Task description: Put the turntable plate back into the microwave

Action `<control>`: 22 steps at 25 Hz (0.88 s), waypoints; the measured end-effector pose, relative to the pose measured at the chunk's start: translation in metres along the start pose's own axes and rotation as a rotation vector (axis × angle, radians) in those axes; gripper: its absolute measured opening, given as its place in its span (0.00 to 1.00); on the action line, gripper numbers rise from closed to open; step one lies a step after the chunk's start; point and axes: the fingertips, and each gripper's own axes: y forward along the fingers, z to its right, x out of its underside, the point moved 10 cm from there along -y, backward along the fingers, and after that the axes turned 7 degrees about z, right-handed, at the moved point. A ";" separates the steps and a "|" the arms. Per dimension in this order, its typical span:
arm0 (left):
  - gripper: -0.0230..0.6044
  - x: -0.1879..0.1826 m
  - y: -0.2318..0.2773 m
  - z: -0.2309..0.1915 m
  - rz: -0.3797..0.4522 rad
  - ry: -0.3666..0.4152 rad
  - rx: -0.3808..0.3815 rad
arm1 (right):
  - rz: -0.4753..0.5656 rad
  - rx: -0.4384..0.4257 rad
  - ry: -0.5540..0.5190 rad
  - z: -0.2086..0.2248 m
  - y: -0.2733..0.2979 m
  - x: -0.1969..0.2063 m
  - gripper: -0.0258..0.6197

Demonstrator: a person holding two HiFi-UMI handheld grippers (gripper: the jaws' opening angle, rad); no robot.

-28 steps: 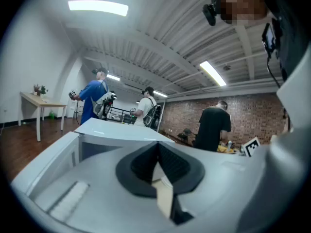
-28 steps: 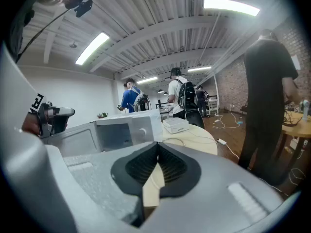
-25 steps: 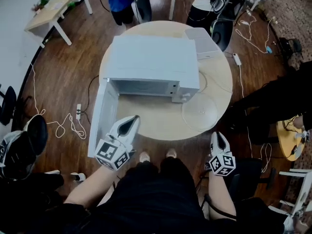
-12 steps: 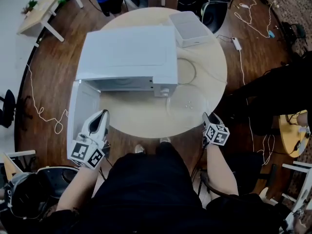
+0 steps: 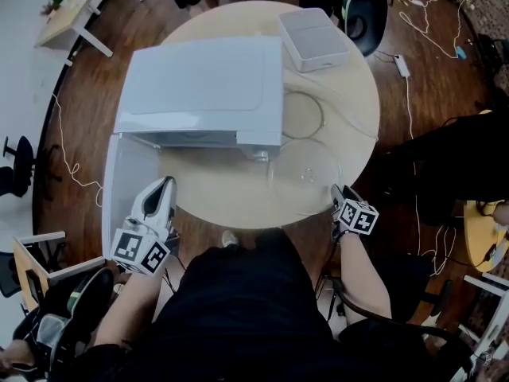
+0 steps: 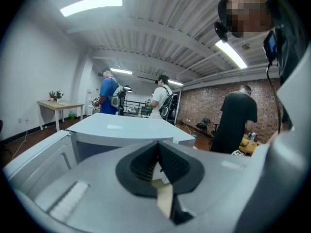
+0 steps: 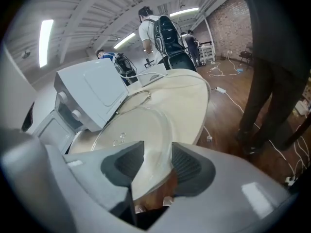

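Note:
The clear glass turntable plate [image 5: 306, 169] lies on the round table's near right part, in front of the white microwave [image 5: 199, 86], whose door [image 5: 127, 173] hangs open to the left. My right gripper [image 5: 338, 193] is at the table's edge. Its jaws stand wide and are closing, with the plate's near rim [image 7: 141, 140] between them, and the pads do not press on it. My left gripper [image 5: 165, 183] is shut and holds nothing. It hovers near the table's front left edge beside the open door [image 6: 43, 164], pointing at the microwave [image 6: 126, 130].
A white box [image 5: 312, 38] sits at the table's back right, and a thin ring [image 5: 302, 114] lies beside the microwave. Several people stand beyond the table, one in black close on the right [image 7: 277, 57]. Cables trail over the wooden floor, and chairs stand around.
My right gripper has come from my lap to the plate's near rim, and its jaws have spread. The left gripper has shifted a little beside the open door.

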 end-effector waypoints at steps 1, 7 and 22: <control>0.04 0.001 0.002 0.001 0.001 -0.006 -0.002 | 0.014 -0.004 0.007 0.000 -0.001 0.001 0.31; 0.04 0.002 0.009 0.006 0.002 -0.027 0.021 | 0.035 -0.107 0.259 0.017 0.000 0.006 0.20; 0.04 0.001 -0.014 -0.010 -0.009 -0.057 0.014 | 0.085 -0.262 0.550 -0.031 -0.008 0.034 0.10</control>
